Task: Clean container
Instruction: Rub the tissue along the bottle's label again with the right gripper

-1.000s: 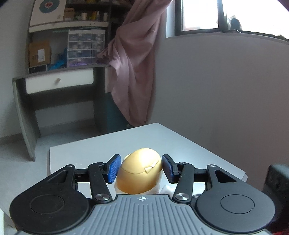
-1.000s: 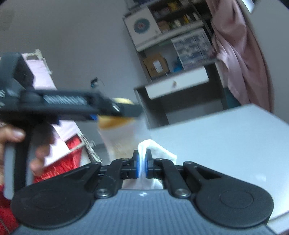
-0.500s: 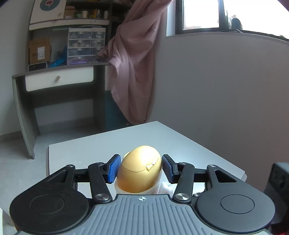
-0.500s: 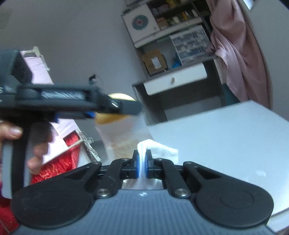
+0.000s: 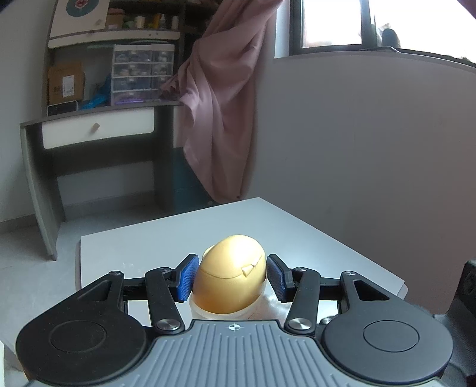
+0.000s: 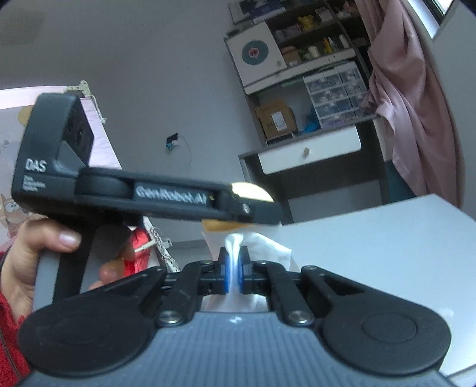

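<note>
One container (image 5: 230, 279) stands upright, gold lid up, in the left hand-held gripper (image 5: 232, 278).

A grey desk (image 5: 89, 131) with a white drawer stands against the pale wall, cluttered shelves above (boxes, small drawers); a pink curtain (image 5: 223, 113) hangs beside the bright window (image 5: 333, 23).

Showing a golden-yellow lid (image 5: 230, 279) over a translucent white container (image 5: 205, 312), blue pads (image 5: 186, 278) on a black tool (image 5: 230, 277), white cloth (image 6: 261, 242), pale grey surface (image 5: 166, 235), dusty-pink curtain (image 5: 221, 113).
</note>
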Demonstrator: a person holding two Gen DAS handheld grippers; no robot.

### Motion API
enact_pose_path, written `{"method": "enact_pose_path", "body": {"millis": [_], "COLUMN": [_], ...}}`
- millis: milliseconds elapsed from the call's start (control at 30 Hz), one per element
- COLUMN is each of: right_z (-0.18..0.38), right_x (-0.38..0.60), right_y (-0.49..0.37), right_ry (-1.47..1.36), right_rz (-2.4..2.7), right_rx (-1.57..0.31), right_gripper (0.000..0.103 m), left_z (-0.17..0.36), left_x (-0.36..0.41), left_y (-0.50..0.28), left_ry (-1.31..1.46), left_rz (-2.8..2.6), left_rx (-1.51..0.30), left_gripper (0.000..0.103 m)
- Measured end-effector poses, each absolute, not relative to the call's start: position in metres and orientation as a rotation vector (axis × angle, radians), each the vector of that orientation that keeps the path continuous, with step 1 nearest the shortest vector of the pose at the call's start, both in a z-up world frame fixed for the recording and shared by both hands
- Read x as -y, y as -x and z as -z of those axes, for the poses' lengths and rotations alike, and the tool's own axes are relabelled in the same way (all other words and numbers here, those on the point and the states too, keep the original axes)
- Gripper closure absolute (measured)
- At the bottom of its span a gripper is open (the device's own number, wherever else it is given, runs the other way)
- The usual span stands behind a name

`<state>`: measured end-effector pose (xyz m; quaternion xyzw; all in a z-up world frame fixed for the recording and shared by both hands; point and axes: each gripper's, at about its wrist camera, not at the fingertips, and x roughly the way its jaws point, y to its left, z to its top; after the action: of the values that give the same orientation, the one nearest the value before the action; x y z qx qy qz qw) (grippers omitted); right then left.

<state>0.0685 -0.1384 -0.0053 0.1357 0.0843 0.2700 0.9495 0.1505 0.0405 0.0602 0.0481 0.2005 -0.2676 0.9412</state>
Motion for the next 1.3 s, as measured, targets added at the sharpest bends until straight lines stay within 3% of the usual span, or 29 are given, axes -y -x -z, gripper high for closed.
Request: {"method": "enact_pose_path", "body": {"millis": [467, 933, 1300], "right_z": [0.028, -0.012, 0.013], "right_x": [0.132, 0.12, 0.121], "right_y": [-0.076, -0.057, -0.068], "right_ry": [-0.236, -0.216, -0.232], "right_rz": [-0.514, -0.564, -0.569], "right_rx": [-0.299, -0.141, -0.237], "right_gripper": [0.098, 0.098, 0.098], "left_z": [-0.059, -0.061, -0.06], "left_x": [-0.041, -0.041, -0.035], "left_y": [-0.15, -0.149, -0.146], "left_ry": [-0.091, -0.09, -0.086], "left_rz": [0.545, 0.543, 0.538], "left_rx": [-0.41, -0.418, -0.418], "left_gripper": [0.052, 0.052, 0.052]}}
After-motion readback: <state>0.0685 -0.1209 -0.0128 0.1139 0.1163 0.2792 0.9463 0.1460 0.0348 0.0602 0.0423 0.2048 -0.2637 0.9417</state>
